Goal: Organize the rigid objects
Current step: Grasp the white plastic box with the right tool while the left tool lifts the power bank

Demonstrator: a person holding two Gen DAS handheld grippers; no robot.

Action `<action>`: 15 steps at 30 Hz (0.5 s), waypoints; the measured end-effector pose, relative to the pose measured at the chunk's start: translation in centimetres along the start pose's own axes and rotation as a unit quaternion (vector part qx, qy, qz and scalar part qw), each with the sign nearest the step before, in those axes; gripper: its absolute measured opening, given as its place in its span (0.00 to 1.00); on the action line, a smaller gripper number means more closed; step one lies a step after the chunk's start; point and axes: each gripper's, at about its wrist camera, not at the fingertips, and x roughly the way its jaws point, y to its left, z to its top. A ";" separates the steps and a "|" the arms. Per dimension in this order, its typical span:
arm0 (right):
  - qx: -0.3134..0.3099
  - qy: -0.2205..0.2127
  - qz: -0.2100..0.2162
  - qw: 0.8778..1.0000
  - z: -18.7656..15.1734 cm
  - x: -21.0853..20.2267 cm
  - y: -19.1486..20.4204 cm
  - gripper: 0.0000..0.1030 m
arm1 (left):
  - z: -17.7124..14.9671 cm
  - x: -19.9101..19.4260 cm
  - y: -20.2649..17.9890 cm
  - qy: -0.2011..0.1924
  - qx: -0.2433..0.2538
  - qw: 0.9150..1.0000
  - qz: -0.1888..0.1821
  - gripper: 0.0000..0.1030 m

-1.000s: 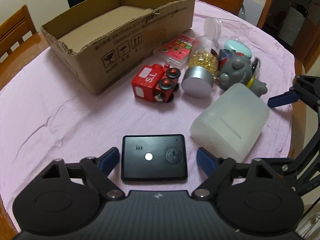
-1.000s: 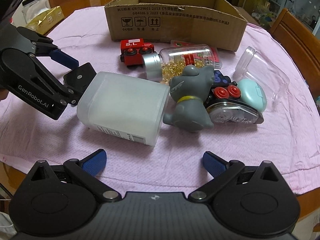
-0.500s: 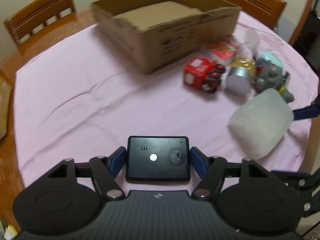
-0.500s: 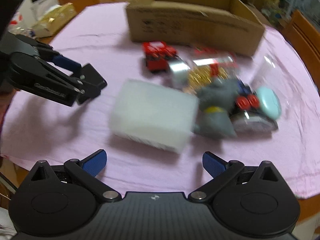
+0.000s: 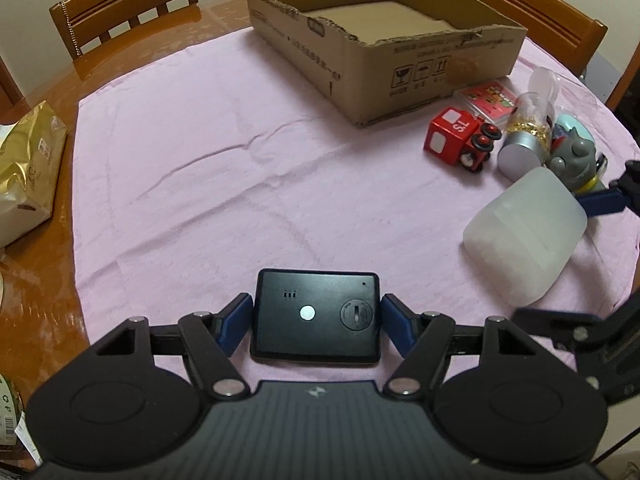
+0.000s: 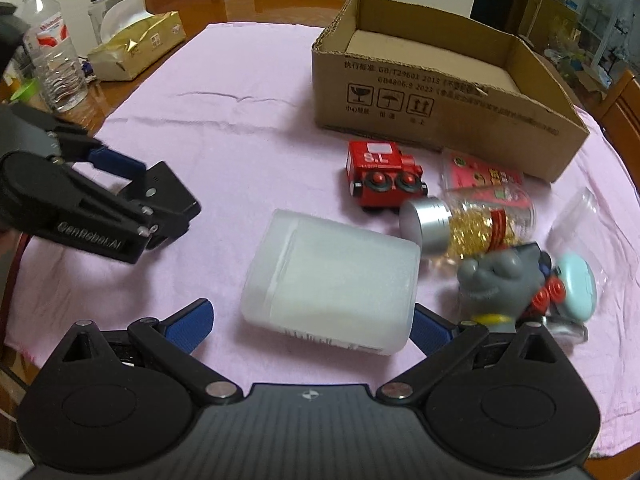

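Closest in, the left gripper (image 5: 316, 322) has its blue fingers (image 5: 234, 320) pressed against both short sides of a flat black device (image 5: 316, 316), which sits squarely between them; the right-wrist view shows it carried clear of the pink cloth (image 5: 200, 184). Likewise near, the right gripper (image 6: 308, 326) is spread wide around a frosted plastic container (image 6: 332, 280) lying on the cloth, one finger touching its right edge, the other well apart. Just beyond lie a red toy train (image 6: 380, 176), a capsule bottle (image 6: 468, 220) on its side, and a grey figurine (image 6: 496, 284). Farthest stands the open cardboard box (image 6: 440, 96).
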 end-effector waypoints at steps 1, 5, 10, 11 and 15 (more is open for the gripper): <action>0.001 -0.001 -0.002 1.000 0.2 0.1 0.1 1.00 | 0.0 0.0 0.1 0.000 0.000 1.000 0.001 0.70; 0.005 -0.005 -0.010 1.000 1.1 0.8 0.2 1.00 | 0.0 0.0 0.0 -0.003 0.000 1.000 0.003 0.71; -0.001 -0.003 -0.036 0.999 1.8 1.6 0.9 0.91 | 0.0 0.0 0.0 -0.002 -0.001 1.000 0.002 0.69; -0.004 -0.002 -0.037 0.999 1.9 1.6 0.9 0.90 | 0.0 0.0 0.0 -0.002 -0.001 1.000 0.000 0.68; -0.007 0.006 -0.037 0.999 2.0 1.8 0.8 0.85 | 0.1 0.0 0.0 0.001 0.003 1.000 -0.003 0.68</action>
